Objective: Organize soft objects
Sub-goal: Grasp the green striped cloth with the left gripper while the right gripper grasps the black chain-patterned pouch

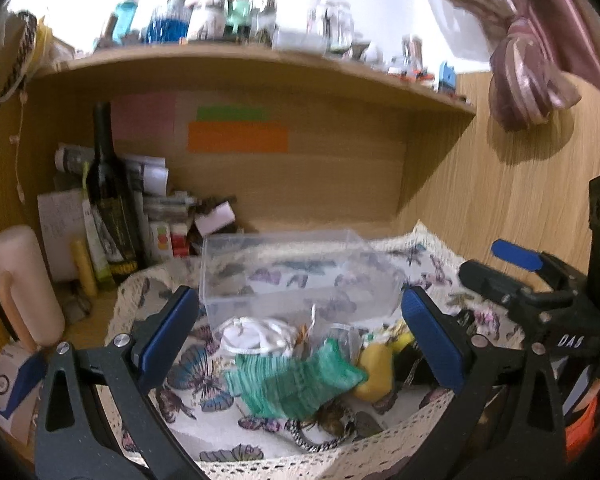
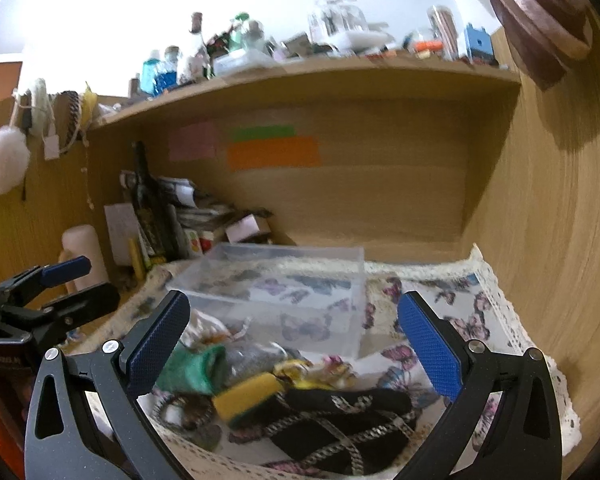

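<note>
A pile of soft things lies on a butterfly-print cloth point(image 1: 204, 376) in front of a clear plastic box point(image 1: 296, 276): a green knitted piece point(image 1: 296, 380), a white corded pouch point(image 1: 252, 336), a yellow soft item point(image 1: 376, 368). My left gripper point(image 1: 300, 344) is open above the pile, empty. In the right wrist view, my right gripper point(image 2: 296, 344) is open and empty over a black pouch with a chain point(image 2: 340, 420), a yellow-black item point(image 2: 248, 396) and the green piece point(image 2: 196, 368). The box point(image 2: 284, 292) stands behind them.
A dark wine bottle point(image 1: 108, 196), papers and small boxes crowd the back left under a wooden shelf point(image 1: 260, 64) loaded with bottles. A pale cylinder point(image 1: 24, 280) stands at left. The wooden side wall point(image 2: 548, 240) is close on the right.
</note>
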Demonstrator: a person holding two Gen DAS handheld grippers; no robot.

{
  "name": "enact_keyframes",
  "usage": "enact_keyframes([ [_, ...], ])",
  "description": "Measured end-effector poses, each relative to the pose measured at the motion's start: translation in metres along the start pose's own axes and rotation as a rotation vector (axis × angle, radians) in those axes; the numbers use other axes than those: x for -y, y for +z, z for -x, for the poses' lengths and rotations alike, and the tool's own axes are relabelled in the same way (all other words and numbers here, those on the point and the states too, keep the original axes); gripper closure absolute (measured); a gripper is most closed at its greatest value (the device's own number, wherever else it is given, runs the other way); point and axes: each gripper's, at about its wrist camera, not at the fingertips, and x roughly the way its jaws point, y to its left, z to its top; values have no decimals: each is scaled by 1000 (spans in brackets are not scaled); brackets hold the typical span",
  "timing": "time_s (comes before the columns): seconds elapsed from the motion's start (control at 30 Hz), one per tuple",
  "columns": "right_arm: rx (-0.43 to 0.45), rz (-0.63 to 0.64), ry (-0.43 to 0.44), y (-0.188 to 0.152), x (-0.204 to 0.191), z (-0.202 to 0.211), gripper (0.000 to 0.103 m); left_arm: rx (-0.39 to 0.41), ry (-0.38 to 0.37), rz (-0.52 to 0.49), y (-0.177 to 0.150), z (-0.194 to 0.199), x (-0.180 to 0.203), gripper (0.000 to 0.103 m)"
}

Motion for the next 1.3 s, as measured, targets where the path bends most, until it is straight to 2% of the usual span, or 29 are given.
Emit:
enact_keyframes([
  [0.07, -31, -2, -8, -8, 7, -3, 0, -37, -1, 5, -7, -8, -4, 17],
  [0.1, -41, -2, -12, -10, 10, -4, 0, -51, 3, 5, -10, -11, -5, 19],
  [0.4, -168, -29, -58, -41, 35, -16, 0, -232, -7, 38, -46, -46, -15, 19],
  [0.5, -206, -33, -74, -52, 41, -19, 1, -280, -14, 51, -55, -57, -15, 9],
  [0.6, -233, -29, -82, -61, 43, -21, 8, -322, 0, 53, -61, -69, -13, 6],
  [0.73, -260, -33, -70, -67, 45, -29, 12, -344, 8, 55, -67, -81, -12, 9],
  [0.8, -281, -38, -68, -71, 47, -35, 18, -340, 13, 57, -68, -83, -12, 18],
  [0.83, -289, -42, -69, -72, 48, -38, 19, -334, 13, 58, -69, -83, -12, 25],
  [0.87, -297, -50, -70, -73, 49, -40, 24, -331, 13, 56, -69, -82, -11, 34],
  [0.9, -303, -64, -66, -74, 52, -43, 36, -330, 16, 51, -69, -83, -11, 39],
  [0.97, -315, -86, -54, -76, 56, -47, 49, -321, 26, 41, -70, -80, -11, 59],
  [1.03, -301, -103, -54, -75, 60, -45, 57, -323, 24, 40, -70, -78, -13, 70],
  [1.1, -287, -106, -58, -73, 61, -41, 73, -328, 19, 48, -69, -76, -17, 80],
  [1.17, -269, -103, -69, -71, 62, -36, 81, -327, 8, 57, -68, -74, -21, 95],
  [1.3, -235, -96, -71, -64, 62, -30, 88, -307, 10, 56, -64, -68, -24, 97],
])
